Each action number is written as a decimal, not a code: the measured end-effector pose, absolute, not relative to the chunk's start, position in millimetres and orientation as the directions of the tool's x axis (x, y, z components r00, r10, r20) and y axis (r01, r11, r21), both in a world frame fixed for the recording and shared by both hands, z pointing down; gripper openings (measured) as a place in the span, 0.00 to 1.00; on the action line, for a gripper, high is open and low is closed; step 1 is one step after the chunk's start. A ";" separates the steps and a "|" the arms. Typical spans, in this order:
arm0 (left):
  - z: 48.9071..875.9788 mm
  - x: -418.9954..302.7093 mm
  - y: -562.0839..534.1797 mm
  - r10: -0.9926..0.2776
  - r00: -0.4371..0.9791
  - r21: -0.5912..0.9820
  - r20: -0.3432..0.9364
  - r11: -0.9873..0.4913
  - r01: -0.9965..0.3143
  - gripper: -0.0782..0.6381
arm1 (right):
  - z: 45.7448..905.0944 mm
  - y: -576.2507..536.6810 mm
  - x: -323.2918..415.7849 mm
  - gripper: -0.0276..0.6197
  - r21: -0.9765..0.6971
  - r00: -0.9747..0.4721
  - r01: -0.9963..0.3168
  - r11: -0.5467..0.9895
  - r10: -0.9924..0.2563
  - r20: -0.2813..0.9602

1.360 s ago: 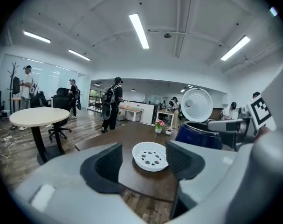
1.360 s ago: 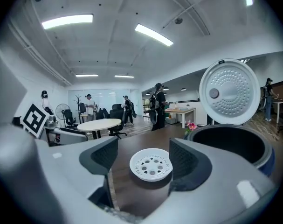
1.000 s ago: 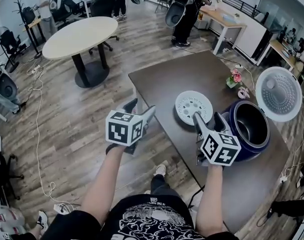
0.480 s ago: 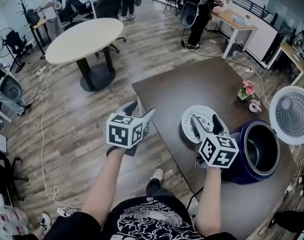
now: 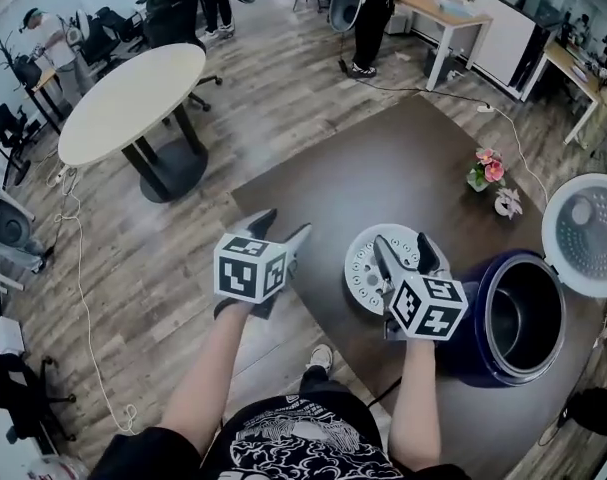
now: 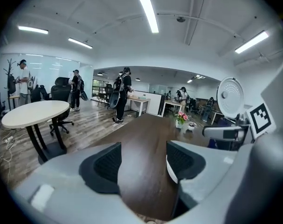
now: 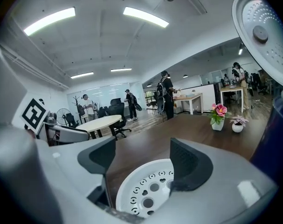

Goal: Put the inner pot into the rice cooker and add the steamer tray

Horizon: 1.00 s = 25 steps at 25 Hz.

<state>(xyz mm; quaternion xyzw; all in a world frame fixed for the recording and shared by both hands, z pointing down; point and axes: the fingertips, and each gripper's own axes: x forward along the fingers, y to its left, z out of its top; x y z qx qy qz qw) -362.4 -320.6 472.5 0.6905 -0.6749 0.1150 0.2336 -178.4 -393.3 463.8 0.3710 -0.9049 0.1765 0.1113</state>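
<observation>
Leaning over a dark office bench (image 5: 383, 158), we hold left tongs (image 5: 283, 223) and right tongs (image 5: 401, 243) wide, the latter over the tray (image 5: 363, 268).

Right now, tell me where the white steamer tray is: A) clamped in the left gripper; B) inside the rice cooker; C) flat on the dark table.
C: the steamer tray lies flat on the table beside the rice cooker, below the open right gripper.
</observation>
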 end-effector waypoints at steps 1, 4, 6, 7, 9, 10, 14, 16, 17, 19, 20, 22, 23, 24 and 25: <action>475.5 -358.3 -330.9 -0.874 0.079 0.168 0.480 0.003 -0.986 0.53 | 467.0 -399.6 -175.4 0.60 -0.242 -0.692 -0.719 0.652 -0.640 0.334; 483.2 -345.9 -357.2 -0.861 0.127 0.167 0.492 -0.050 -0.985 0.53 | 476.3 -412.5 -167.3 0.59 -0.258 -0.668 -0.743 0.618 -0.661 0.341; 489.8 -334.7 -373.3 -0.848 0.166 0.169 0.503 -0.092 -0.981 0.53 | 483.2 -418.8 -158.8 0.59 -0.265 -0.646 -0.763 0.589 -0.679 0.349; 493.2 -328.7 -381.3 -0.840 0.186 0.171 0.509 -0.114 -0.979 0.53 | 486.4 -422.0 -153.4 0.59 -0.268 -0.632 -0.775 0.573 -0.690 0.353; 496.9 -319.0 -396.5 -0.829 0.219 0.178 0.514 -0.147 -0.973 0.53 | 490.7 -428.4 -144.1 0.59 -0.271 -0.608 -0.794 0.545 -0.707 0.360; 497.4 -315.1 -403.4 -0.826 0.233 0.182 0.513 -0.161 -0.970 0.53 | 492.1 -431.1 -140.9 0.59 -0.272 -0.600 -0.800 0.535 -0.713 0.363; 504.4 -297.0 -422.5 -0.805 0.293 0.185 0.516 -0.230 -0.956 0.53 | 501.5 -435.5 -130.4 0.59 -0.273 -0.568 -0.823 0.498 -0.728 0.384; 510.9 -290.9 -429.4 -0.793 0.323 0.193 0.517 -0.260 -0.946 0.53 | 505.9 -437.6 -126.9 0.59 -0.267 -0.551 -0.834 0.482 -0.737 0.391; 515.1 -287.9 -433.2 -0.785 0.340 0.202 0.518 -0.274 -0.940 0.53 | 508.1 -439.0 -124.6 0.59 -0.263 -0.541 -0.841 0.473 -0.743 0.393; 524.7 -280.5 -442.6 -0.762 0.384 0.221 0.522 -0.315 -0.923 0.53 | 513.4 -441.5 -118.0 0.59 -0.258 -0.508 -0.861 0.439 -0.762 0.402; 529.1 -276.6 -448.3 -0.745 0.412 0.229 0.525 -0.342 -0.911 0.53 | 515.8 -442.1 -114.6 0.59 -0.256 -0.485 -0.874 0.412 -0.773 0.408; 536.3 -269.3 -458.9 -0.706 0.469 0.244 0.532 -0.403 -0.882 0.53 | 518.8 -440.6 -109.7 0.59 -0.253 -0.433 -0.900 0.355 -0.797 0.421; 539.8 -265.7 -463.0 -0.685 0.494 0.249 0.535 -0.431 -0.867 0.53 | 520.0 -438.5 -108.0 0.59 -0.253 -0.409 -0.910 0.329 -0.808 0.424; 543.5 -262.0 -466.3 -0.664 0.518 0.254 0.539 -0.458 -0.852 0.53 | 521.6 -435.8 -106.4 0.58 -0.253 -0.387 -0.919 0.303 -0.817 0.427; 546.9 -258.1 -468.8 -0.643 0.541 0.260 0.543 -0.484 -0.836 0.53 | 523.7 -432.8 -104.5 0.58 -0.255 -0.364 -0.927 0.276 -0.825 0.432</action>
